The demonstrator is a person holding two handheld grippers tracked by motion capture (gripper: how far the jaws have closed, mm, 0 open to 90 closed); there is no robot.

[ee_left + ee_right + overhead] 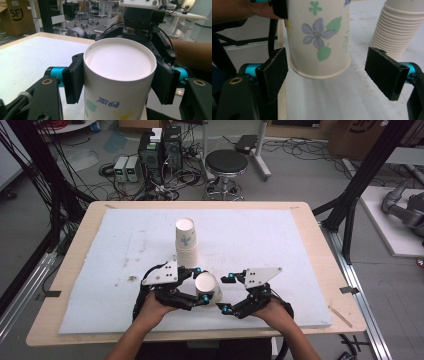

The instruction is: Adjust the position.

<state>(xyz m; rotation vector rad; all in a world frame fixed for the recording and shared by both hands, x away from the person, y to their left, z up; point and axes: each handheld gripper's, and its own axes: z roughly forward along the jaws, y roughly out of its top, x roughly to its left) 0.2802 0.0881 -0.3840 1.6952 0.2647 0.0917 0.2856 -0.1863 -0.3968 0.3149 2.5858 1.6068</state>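
My left gripper is shut on a white paper cup printed with flowers. The cup is upside down and hangs a little above the board, near the front edge. In the left gripper view the pads press both sides of the cup just under its upturned base. My right gripper faces it from the right and stands open. In the right gripper view its jaws flank the cup's wide rim without touching it. A stack of inverted paper cups stands behind, also the stack.
A white foam board covers the wooden table. Both forearms come in from the bottom edge. Beyond the table stand a black stool, computer boxes and loose cables on the floor.
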